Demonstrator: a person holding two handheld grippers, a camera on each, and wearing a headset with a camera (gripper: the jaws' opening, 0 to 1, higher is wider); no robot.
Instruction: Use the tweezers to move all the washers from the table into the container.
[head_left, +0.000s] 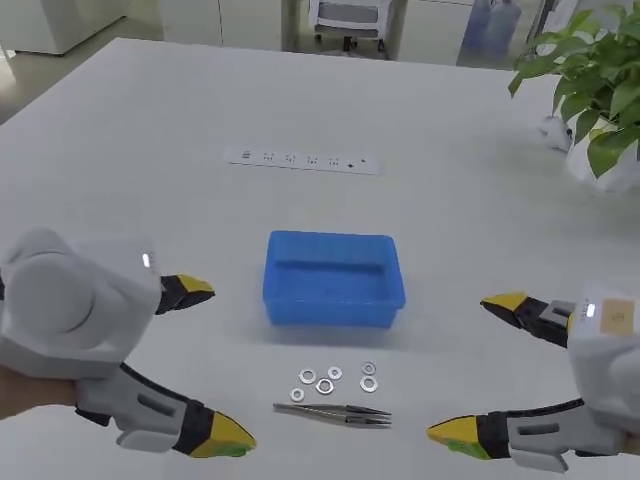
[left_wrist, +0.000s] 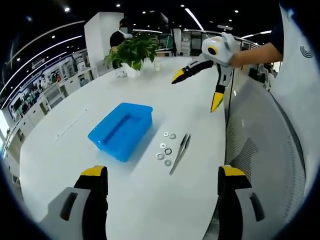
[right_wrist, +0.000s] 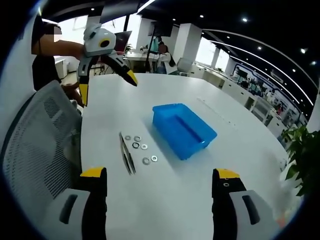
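1. Head view: the left hand-held gripper (head_left: 222, 362) hung above the white surface (head_left: 120, 150), to the left of the blue container (head_left: 332, 240) and nearer the person than it. Its jaws were spread wide with nothing between them.
2. The right hand-held gripper (head_left: 465, 366) hung to the right of the container, also on the person's side of it. Its jaws were likewise wide apart and empty.
3. Six washers (head_left: 325, 380) lay loose on the surface near the container's front wall, not touching it, roughly midway between the two hand-held grippers.
4. The tweezers (head_left: 335, 413) lay flat just past the washers from the container, well apart from both hand-held grippers.
5. The container sat upright and level, with all the washers outside it.
6. A white power strip (head_left: 300, 160) lay beyond the container's far wall, well apart from it.
7. A green plant (head_left: 590, 70) stood far off to the container's right and behind it.
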